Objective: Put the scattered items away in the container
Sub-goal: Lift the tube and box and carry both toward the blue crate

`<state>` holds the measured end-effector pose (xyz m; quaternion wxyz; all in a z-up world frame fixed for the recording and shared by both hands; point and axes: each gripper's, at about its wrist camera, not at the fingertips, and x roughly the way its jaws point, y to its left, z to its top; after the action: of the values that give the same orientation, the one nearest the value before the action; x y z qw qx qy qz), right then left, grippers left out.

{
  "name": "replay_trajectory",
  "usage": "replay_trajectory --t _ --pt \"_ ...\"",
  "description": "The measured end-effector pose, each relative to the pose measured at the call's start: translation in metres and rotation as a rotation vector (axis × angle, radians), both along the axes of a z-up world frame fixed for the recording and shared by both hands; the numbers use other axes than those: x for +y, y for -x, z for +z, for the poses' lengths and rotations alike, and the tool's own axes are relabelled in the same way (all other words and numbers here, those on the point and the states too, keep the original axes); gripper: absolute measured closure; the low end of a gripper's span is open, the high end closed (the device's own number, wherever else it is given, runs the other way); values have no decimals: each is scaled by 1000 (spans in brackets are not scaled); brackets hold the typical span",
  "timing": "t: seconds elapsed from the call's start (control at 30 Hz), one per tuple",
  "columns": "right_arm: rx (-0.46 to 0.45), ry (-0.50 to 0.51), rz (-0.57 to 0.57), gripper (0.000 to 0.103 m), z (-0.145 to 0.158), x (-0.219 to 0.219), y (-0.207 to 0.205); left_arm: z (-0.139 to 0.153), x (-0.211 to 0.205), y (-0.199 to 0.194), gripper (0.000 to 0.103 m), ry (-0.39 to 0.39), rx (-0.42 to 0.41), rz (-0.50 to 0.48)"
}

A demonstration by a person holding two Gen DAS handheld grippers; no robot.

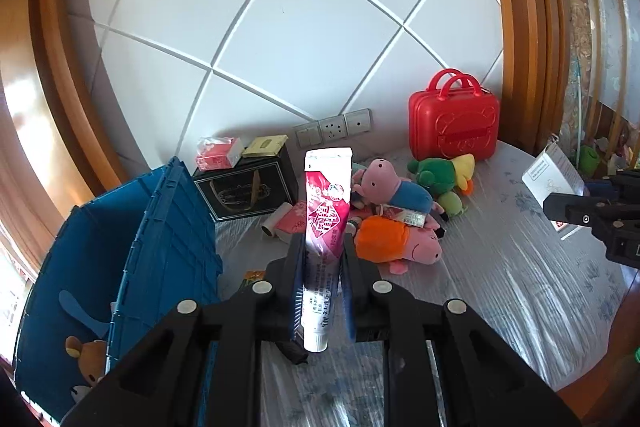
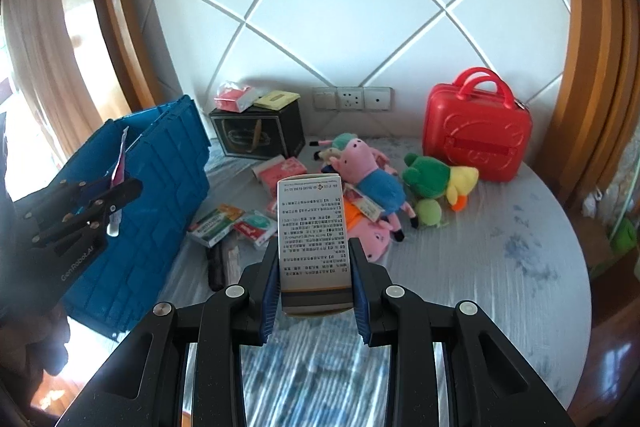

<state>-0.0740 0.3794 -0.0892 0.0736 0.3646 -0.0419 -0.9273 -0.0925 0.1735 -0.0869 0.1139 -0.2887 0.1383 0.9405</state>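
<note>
White quilted wall behind a round bench (image 2: 520, 267) carrying two pig plushies (image 2: 372, 183), one red case (image 2: 476, 131) and one blue crate (image 2: 160, 187). Left gripper (image 1: 322, 247) fingers clamp a toothpaste tube (image 1: 326, 203); right gripper (image 2: 314, 251) fingers clamp a printed box (image 2: 312, 227), both held above the bench, tilted downward.

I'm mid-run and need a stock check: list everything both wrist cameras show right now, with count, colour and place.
Toothpaste tube: 1, pink and white, clamped upright in left gripper.
Printed carton: 1, white-grey, clamped in right gripper.
Crate: 1, blue, left side; a brown plush toy inside.
Pig plush toys: 2, blue-dressed above orange-dressed, centre.
Frog plush: 1, green, beside a yellow duck plush.
Toy suitcase: 1, red, against wall.
Black box: 1, back, small packets on top.
Small packets: several, red and green, beside crate.
Wall sockets: 3, white.
Left gripper: 1, black, blue-padded fingers.
Right gripper: 1, same.
</note>
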Motion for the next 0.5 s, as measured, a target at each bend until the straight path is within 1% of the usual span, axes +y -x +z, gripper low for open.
replay_trajectory --t 0.17,0.33,0.5 --pt "12 13 40 73 0 -4 4 4 1 -3 87 12 6 22" --pt "-5 49 63 73 -9 -4 9 4 0 -10 87 12 -19 32" --pt "-6 64 85 73 -11 -14 12 9 -9 -14 87 17 -8 39"
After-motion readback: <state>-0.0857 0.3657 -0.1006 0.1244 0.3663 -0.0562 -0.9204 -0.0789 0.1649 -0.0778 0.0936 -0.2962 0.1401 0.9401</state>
